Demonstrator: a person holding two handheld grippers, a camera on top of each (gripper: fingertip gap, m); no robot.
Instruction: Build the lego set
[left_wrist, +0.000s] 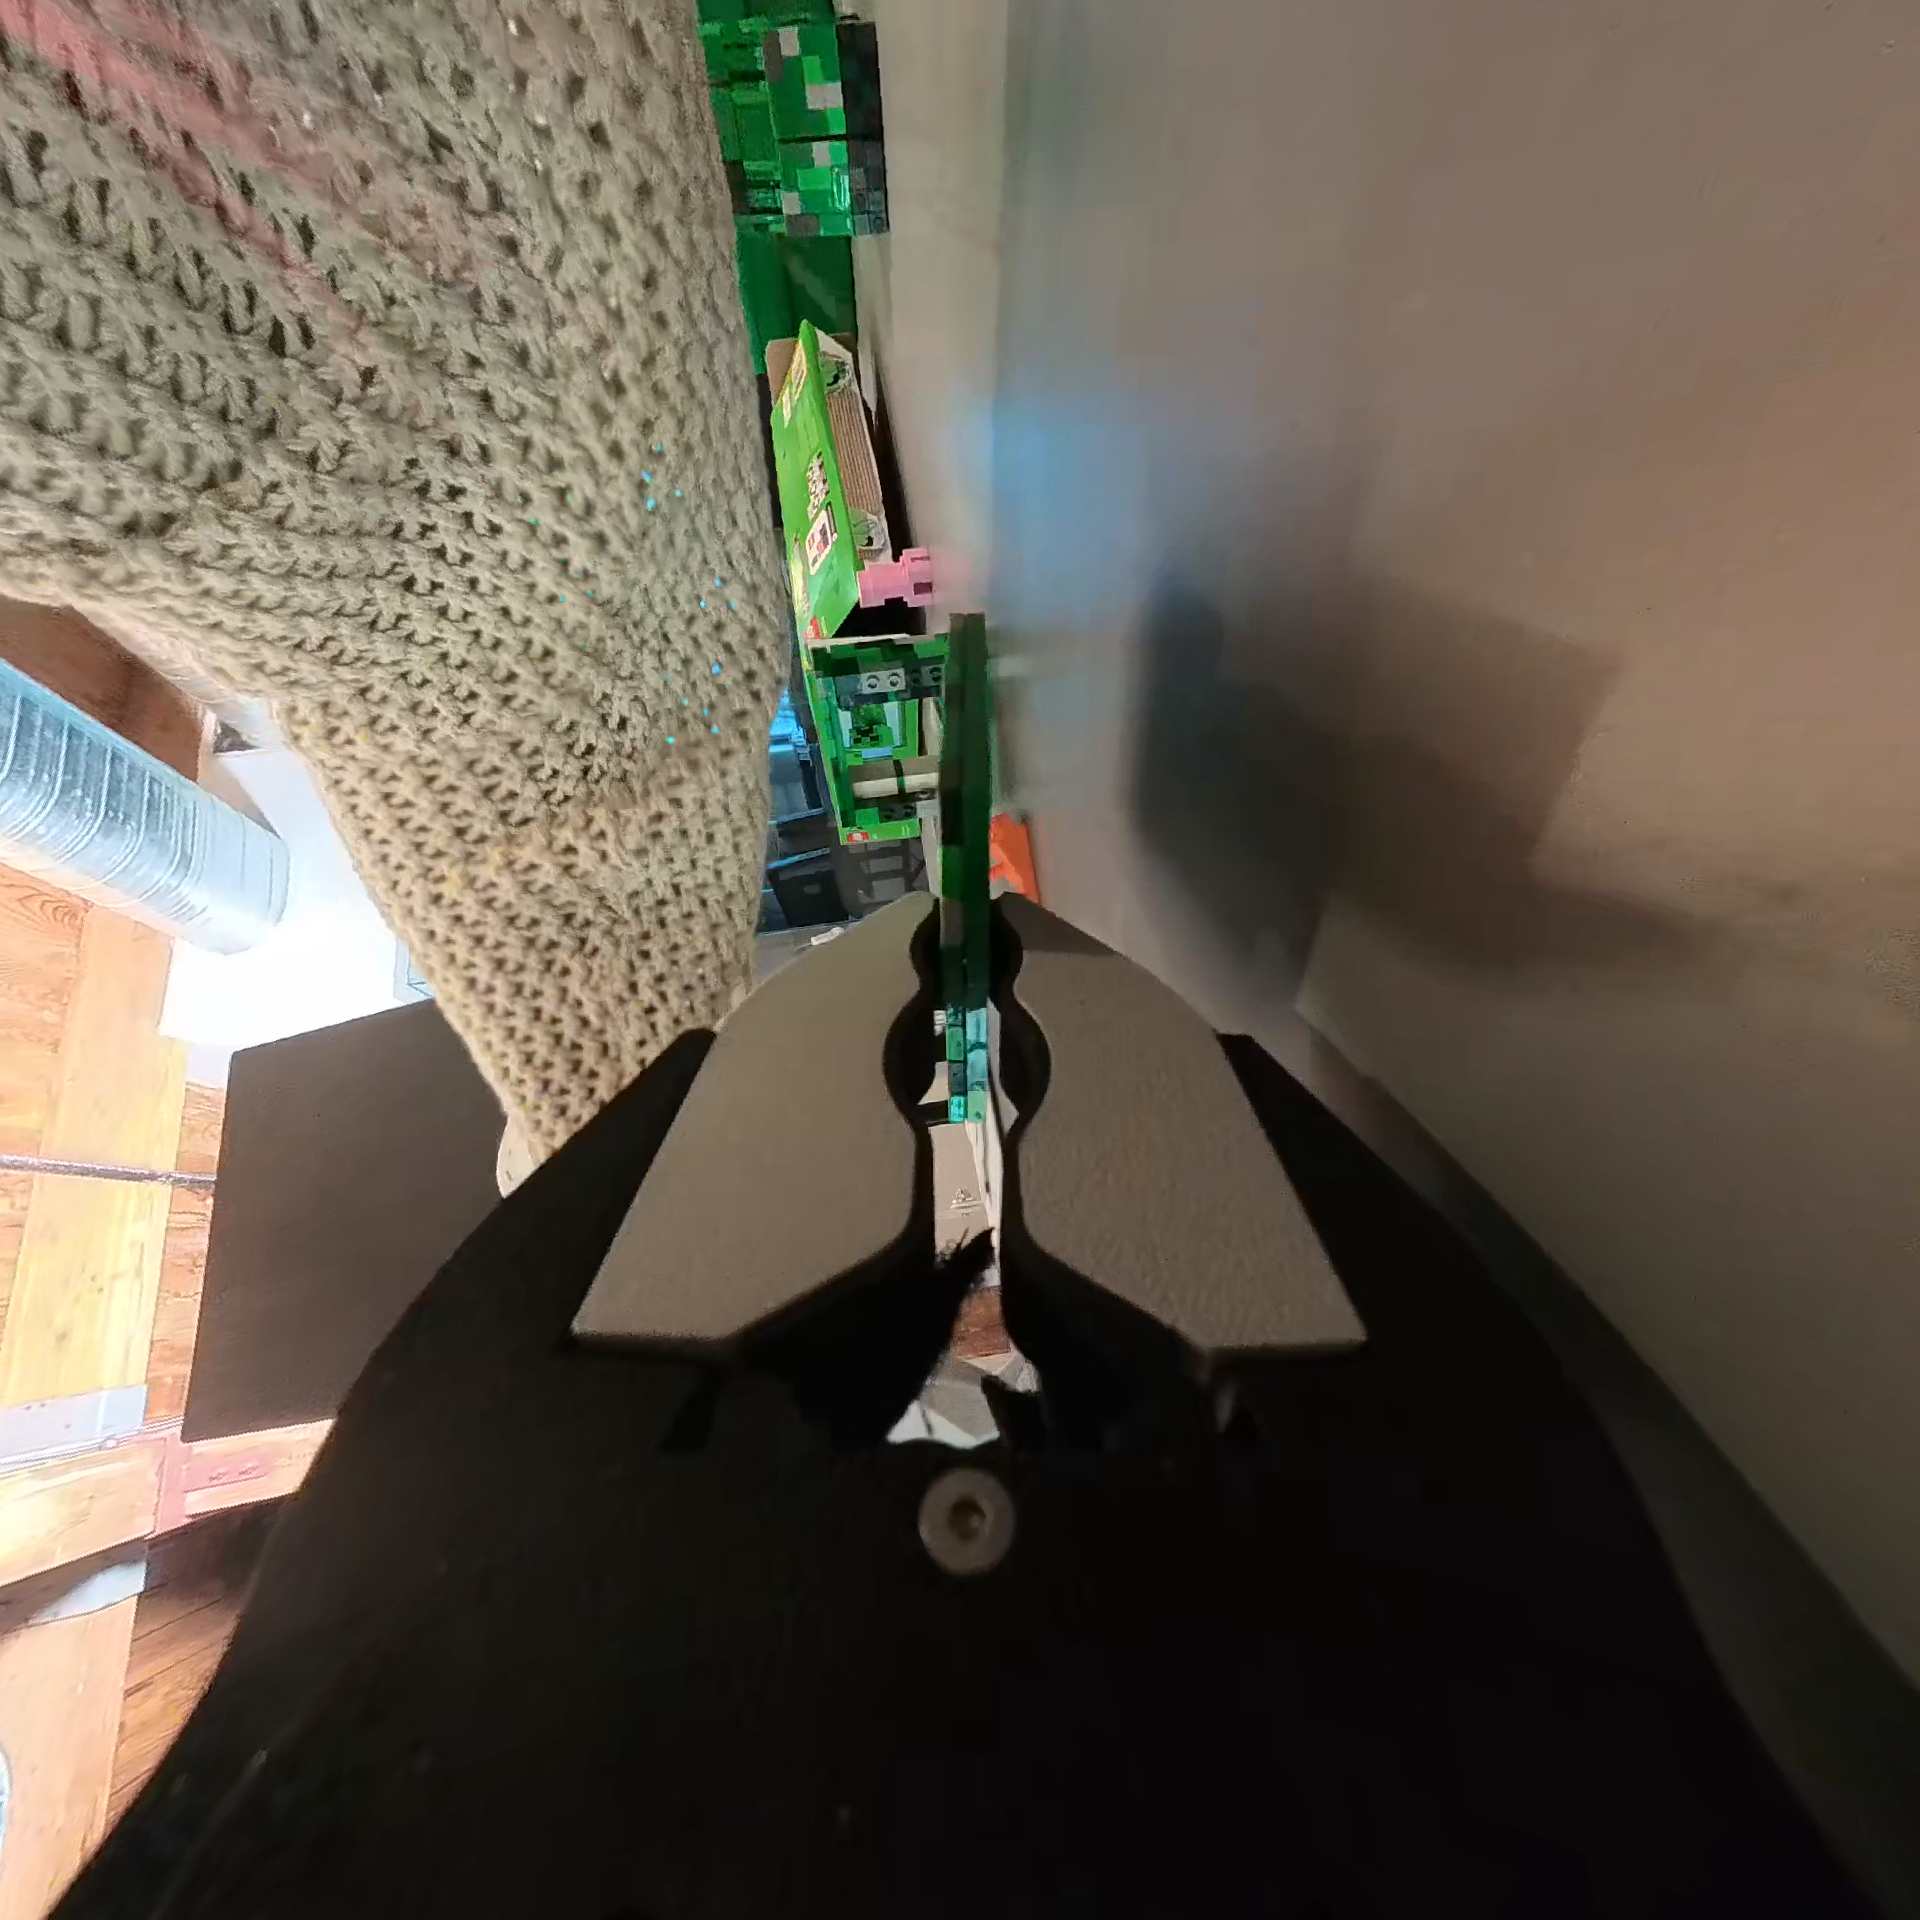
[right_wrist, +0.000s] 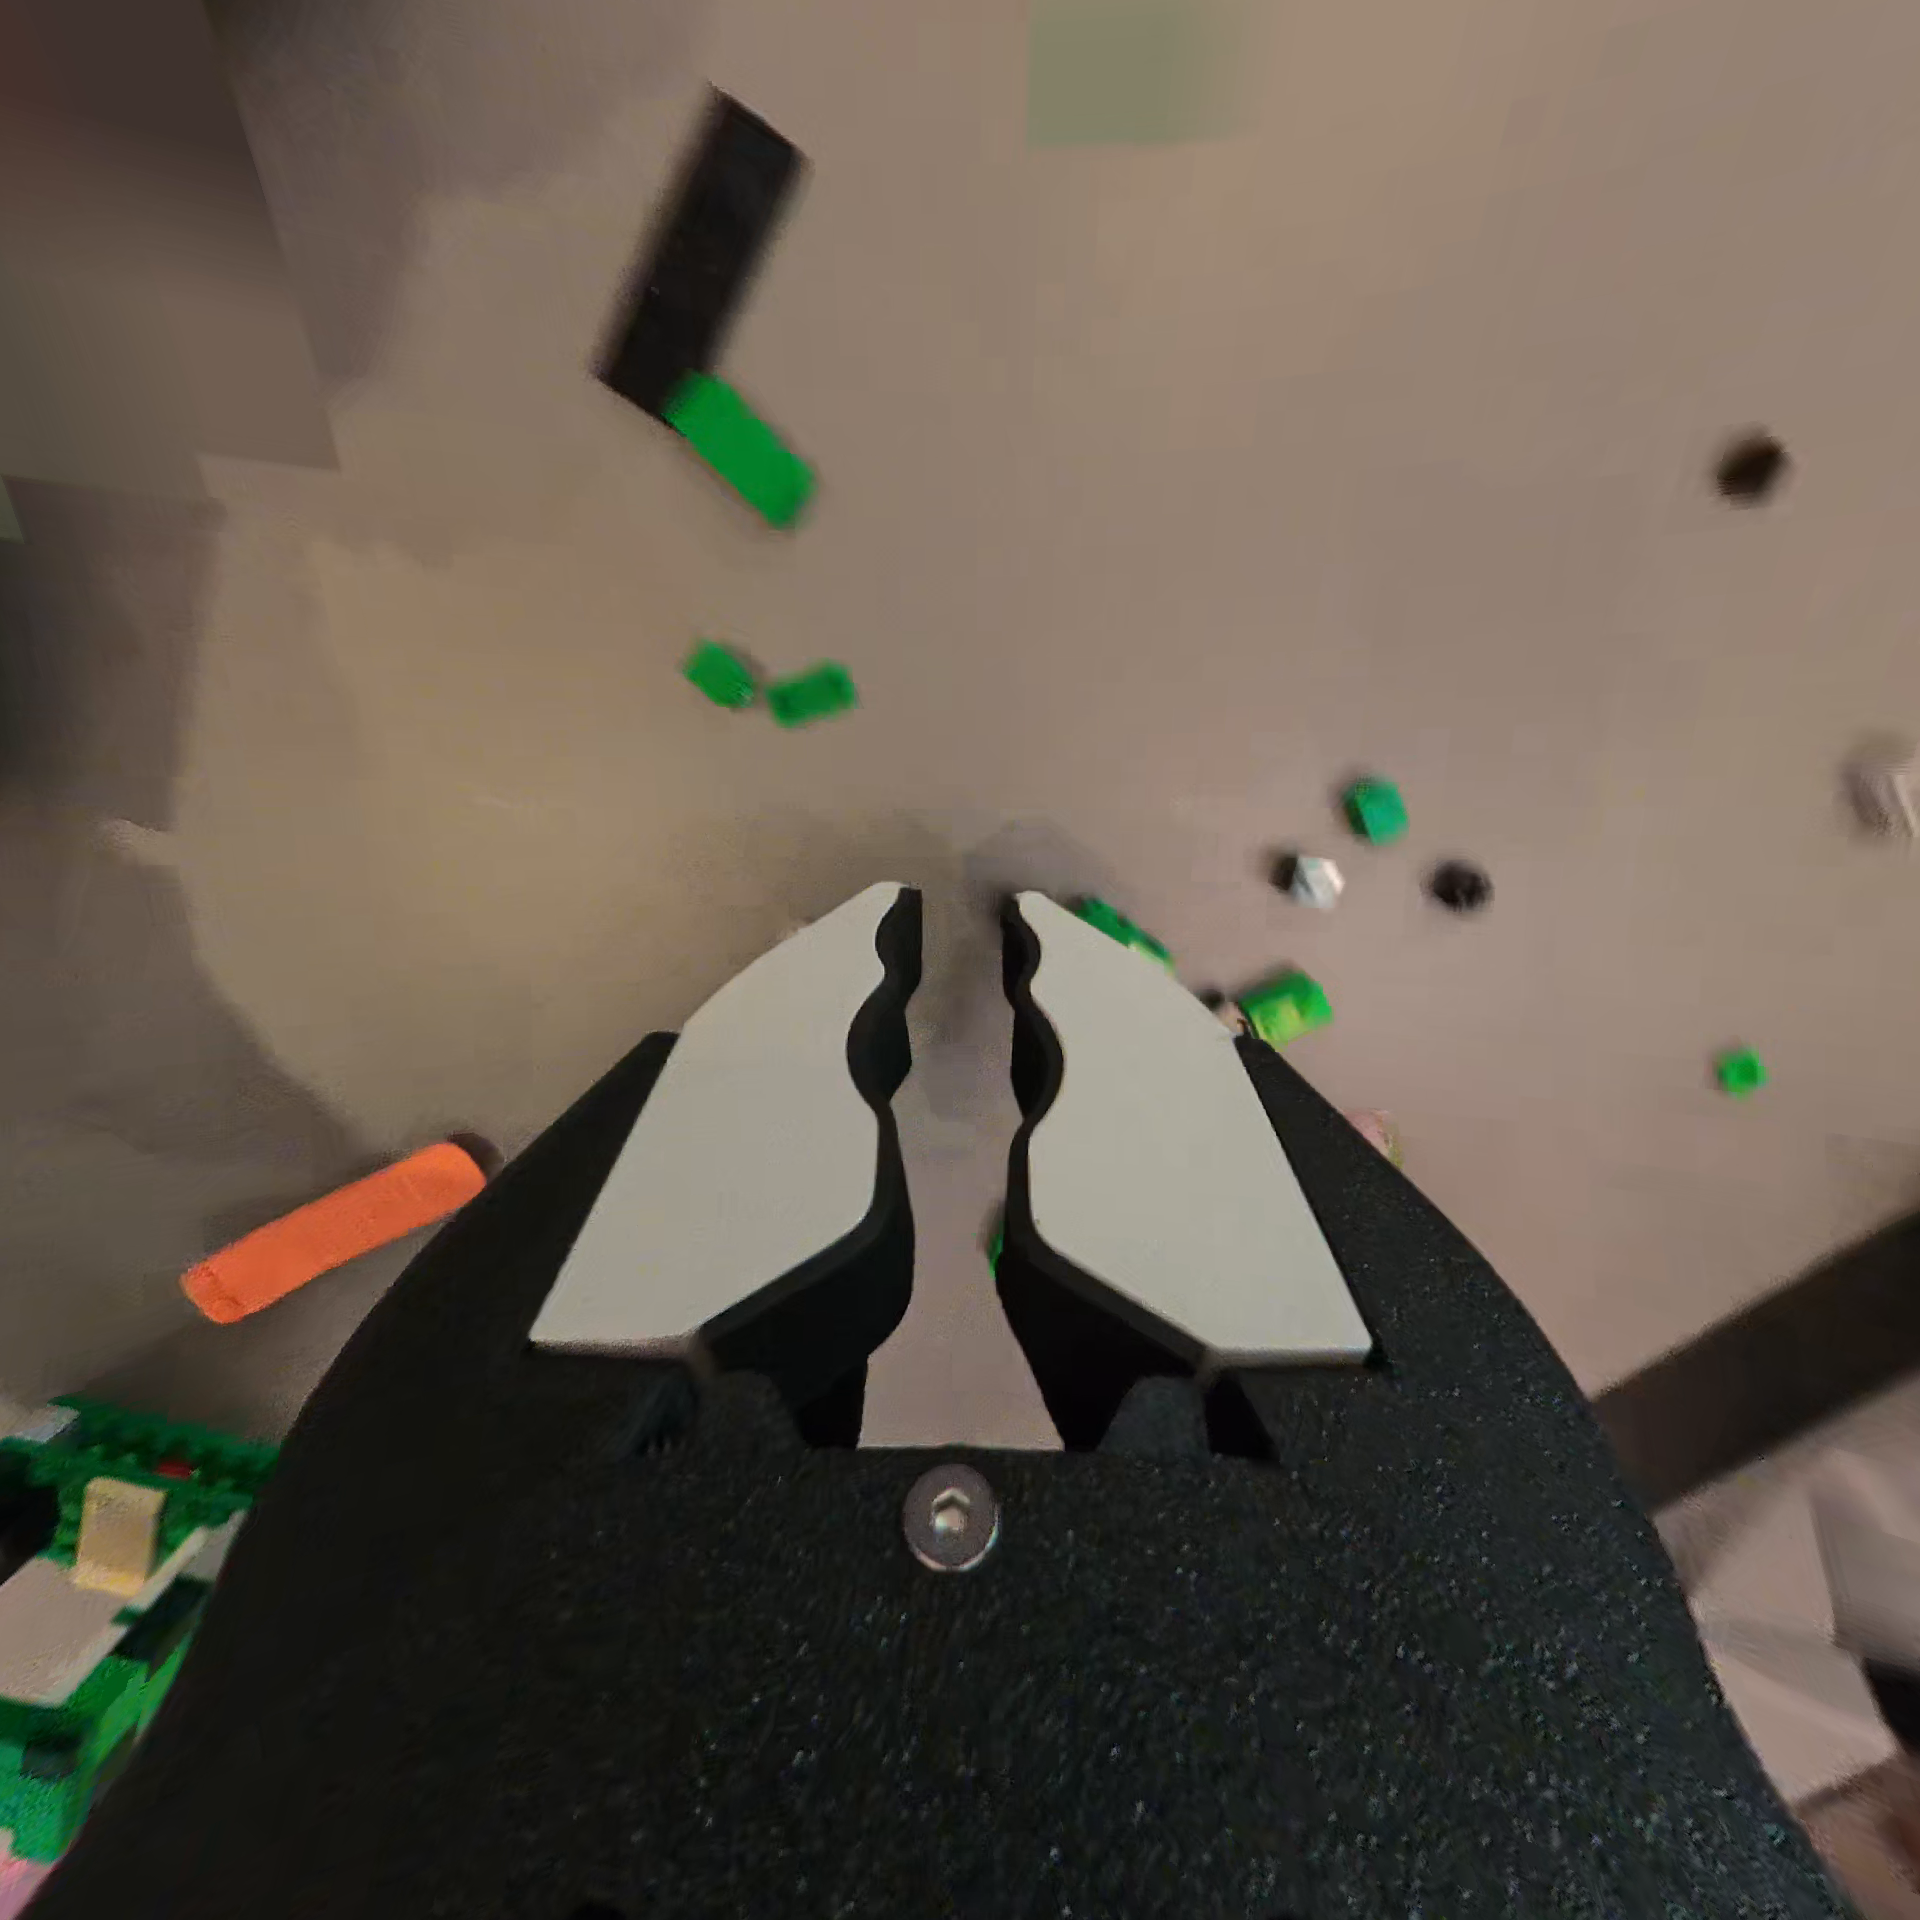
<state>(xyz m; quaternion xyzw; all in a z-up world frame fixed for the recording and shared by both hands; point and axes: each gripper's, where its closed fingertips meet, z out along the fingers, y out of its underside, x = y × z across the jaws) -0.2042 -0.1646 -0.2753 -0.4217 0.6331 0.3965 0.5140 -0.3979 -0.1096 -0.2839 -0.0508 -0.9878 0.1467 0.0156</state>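
Two tools show. The left tool pinches a thin green flat Lego plate assembly edge-on between its grey fingers, beside a person's knitted beige sleeve and green printed boxes. The right tool hangs spread and empty over the beige counter, among scattered small green bricks, a long black plate and an orange brick separator.

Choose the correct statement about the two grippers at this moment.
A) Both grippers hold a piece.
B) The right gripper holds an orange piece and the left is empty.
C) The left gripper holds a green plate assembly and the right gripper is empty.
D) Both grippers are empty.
C: the left gripper has its fingers closed on the thin green plate assembly, while the right gripper shows only table between its parted fingers.
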